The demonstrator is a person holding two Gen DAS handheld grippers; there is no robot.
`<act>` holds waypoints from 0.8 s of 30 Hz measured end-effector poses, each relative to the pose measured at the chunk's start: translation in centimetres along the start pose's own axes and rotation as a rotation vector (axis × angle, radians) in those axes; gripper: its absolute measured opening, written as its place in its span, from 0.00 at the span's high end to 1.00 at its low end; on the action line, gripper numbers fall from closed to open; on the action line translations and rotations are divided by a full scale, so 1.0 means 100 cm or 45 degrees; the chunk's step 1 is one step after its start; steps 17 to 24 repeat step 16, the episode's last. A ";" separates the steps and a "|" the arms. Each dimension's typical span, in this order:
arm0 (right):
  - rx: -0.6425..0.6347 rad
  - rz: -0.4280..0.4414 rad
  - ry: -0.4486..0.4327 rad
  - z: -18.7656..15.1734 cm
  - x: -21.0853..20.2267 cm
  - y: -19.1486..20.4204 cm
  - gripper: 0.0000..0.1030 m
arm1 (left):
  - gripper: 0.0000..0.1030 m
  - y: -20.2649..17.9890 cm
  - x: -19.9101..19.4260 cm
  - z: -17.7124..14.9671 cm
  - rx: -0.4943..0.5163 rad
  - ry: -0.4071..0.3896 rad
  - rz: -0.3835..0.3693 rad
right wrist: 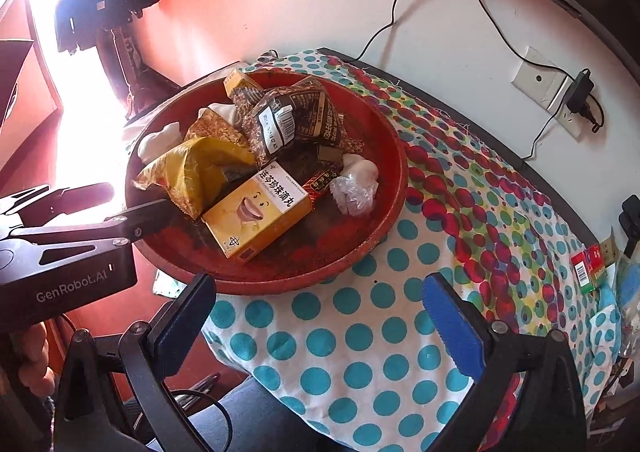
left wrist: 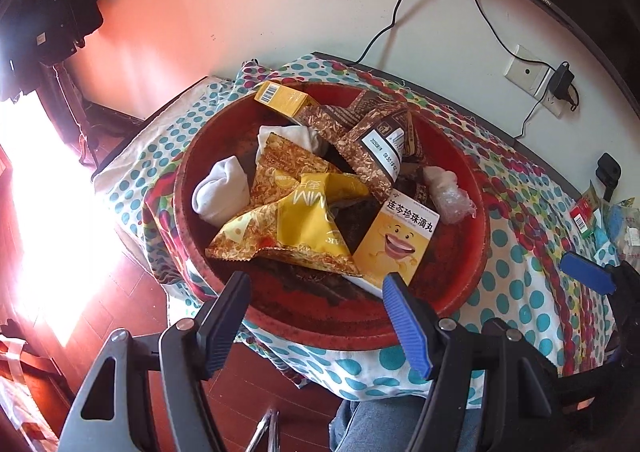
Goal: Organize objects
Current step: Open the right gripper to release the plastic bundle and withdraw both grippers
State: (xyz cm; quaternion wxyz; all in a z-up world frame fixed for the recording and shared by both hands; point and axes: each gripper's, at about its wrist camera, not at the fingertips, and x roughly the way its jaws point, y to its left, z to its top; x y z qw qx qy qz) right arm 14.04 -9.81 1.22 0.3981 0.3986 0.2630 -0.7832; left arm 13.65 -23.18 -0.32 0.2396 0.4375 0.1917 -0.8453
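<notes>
A red basin [left wrist: 460, 264] on the dotted cloth holds a yellow box with a laughing face [left wrist: 400, 244], yellow snack bags [left wrist: 304, 220], white socks [left wrist: 220, 192], brown packets [left wrist: 376, 140], a plastic-wrapped white bundle [left wrist: 448, 192] and a second yellow box [left wrist: 284, 98]. My left gripper [left wrist: 314, 284] hangs open over the basin's near rim with nothing between its fingers. The laughing-face box [right wrist: 256, 212] lies at the front of the basin [right wrist: 360, 220]. My right gripper [right wrist: 320, 288] stands wide open and empty over the cloth in front of the basin. The left gripper [right wrist: 124, 202] shows at the basin's left rim.
The polka-dot cloth [right wrist: 360, 352] covers the table up to the wall. A small red and green box [right wrist: 586, 268] and other clutter lie at the far right. A wall socket with a charger [right wrist: 576, 96] and cables sit behind. The person's jeans [left wrist: 400, 424] are below.
</notes>
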 end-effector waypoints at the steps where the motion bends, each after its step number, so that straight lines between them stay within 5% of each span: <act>1: -0.005 0.002 0.008 0.000 0.002 0.001 0.01 | 0.32 -0.002 0.000 0.000 0.012 -0.005 0.009; 10: -0.021 -0.004 0.042 -0.005 0.008 0.008 0.01 | 0.32 -0.011 -0.012 -0.003 0.092 -0.105 -0.036; 24: -0.014 0.000 0.039 -0.004 0.006 0.007 0.01 | 0.32 -0.014 -0.015 -0.002 0.098 -0.107 -0.036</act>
